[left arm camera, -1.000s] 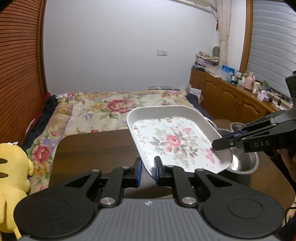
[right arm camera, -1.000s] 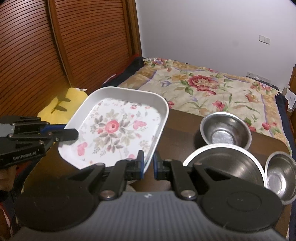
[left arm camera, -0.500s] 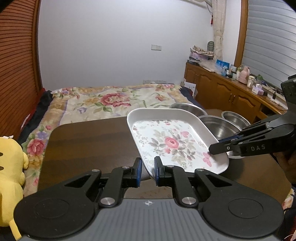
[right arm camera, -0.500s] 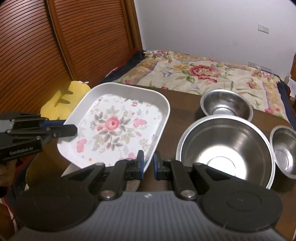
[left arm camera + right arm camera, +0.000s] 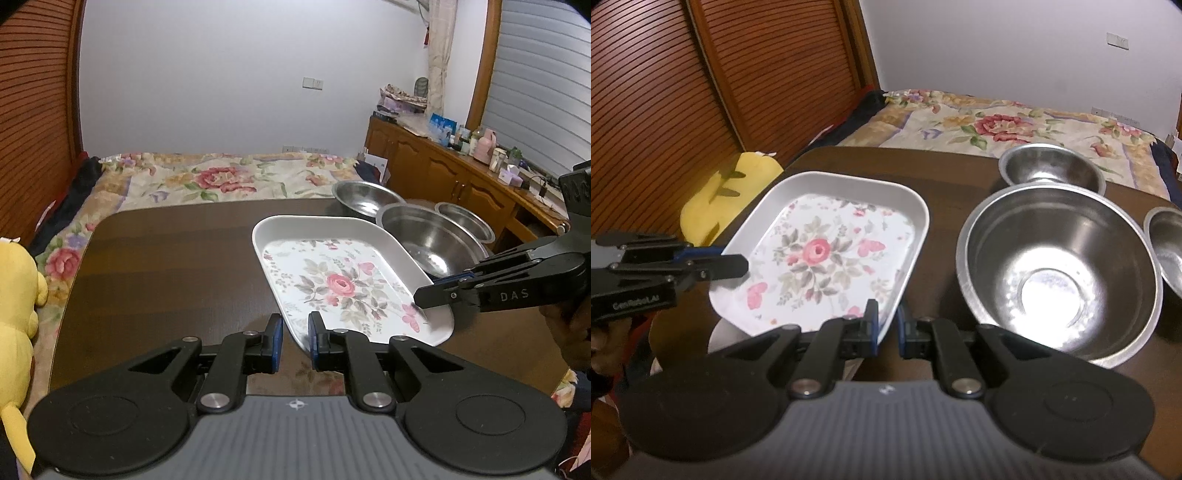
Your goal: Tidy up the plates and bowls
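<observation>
One floral tray (image 5: 340, 280) and three steel bowls (image 5: 1060, 273) are seen on the dark table (image 5: 166, 266). The tray's near corners are clamped by the left gripper (image 5: 295, 338) and, seemingly, the right gripper (image 5: 888, 326). Bare tabletop is left open leftward.

Opposed close views, shared tray (image 5: 343, 280)

The tray (image 5: 347, 273) is white with pink roses and grey-green leaves. Three bowls are bare silver steel — the largest bowl (image 5: 1058, 271) gleams at 3 o'clock from the tray, on a dark brown table (image 5: 166, 266).
</observation>
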`<state>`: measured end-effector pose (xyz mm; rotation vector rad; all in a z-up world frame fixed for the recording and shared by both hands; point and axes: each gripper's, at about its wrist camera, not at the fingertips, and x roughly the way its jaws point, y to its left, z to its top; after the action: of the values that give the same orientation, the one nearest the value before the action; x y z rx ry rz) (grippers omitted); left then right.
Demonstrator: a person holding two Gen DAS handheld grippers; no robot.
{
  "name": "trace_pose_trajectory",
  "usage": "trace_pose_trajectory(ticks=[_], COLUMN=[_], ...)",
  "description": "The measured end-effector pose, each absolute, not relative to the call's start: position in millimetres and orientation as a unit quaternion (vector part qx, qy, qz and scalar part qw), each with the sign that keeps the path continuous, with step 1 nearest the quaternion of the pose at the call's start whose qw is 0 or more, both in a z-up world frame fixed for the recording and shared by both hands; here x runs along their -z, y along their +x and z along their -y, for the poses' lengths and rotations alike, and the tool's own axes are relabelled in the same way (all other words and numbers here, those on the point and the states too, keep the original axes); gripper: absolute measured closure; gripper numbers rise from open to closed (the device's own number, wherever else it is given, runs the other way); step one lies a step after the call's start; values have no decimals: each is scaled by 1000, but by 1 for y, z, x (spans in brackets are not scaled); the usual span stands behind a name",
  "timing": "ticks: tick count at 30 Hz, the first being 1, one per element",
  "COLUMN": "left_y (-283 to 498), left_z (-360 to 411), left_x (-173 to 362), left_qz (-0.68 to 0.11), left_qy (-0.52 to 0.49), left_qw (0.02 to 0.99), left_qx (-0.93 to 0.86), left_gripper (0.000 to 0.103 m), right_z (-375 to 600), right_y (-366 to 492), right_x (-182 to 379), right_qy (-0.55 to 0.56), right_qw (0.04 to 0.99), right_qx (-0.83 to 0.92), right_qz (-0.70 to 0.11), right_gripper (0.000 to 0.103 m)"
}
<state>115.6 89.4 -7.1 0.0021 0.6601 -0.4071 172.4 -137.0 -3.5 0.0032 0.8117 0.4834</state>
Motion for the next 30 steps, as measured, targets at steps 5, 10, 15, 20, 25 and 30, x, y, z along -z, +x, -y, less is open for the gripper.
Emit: trace_pose_trajectory(ticks=[5,10,15,20,25,30], left_y=[106,98,92,85,80,81], left_z=[-90,-93,-96,-98,-103,-103], left_x=[12,15,18,21,24,26], left_qz=[-326,-328,-331,-331,-330,-333], left_qy=[1,3,-2,-1,-6,-2], left_qw=[924,924,923,923,924,924], left_qx=[199,198,198,196,192,186], left_gripper=[86,87,87,87,87,87], right_z=[134,130,129,131,129,127], right_y=[161,152,144,134,125,119], right_x=[7,12,16,19,21,25], right_qy=[-4,-14,-13,-6,6,16], right_qw=[892,894,896,899,903,909], right_qx=[-236,-238,-241,-242,-243,-238], right_qz=[-386,-380,-374,-365,-354,-343], right_gripper=[91,91,91,90,90,90])
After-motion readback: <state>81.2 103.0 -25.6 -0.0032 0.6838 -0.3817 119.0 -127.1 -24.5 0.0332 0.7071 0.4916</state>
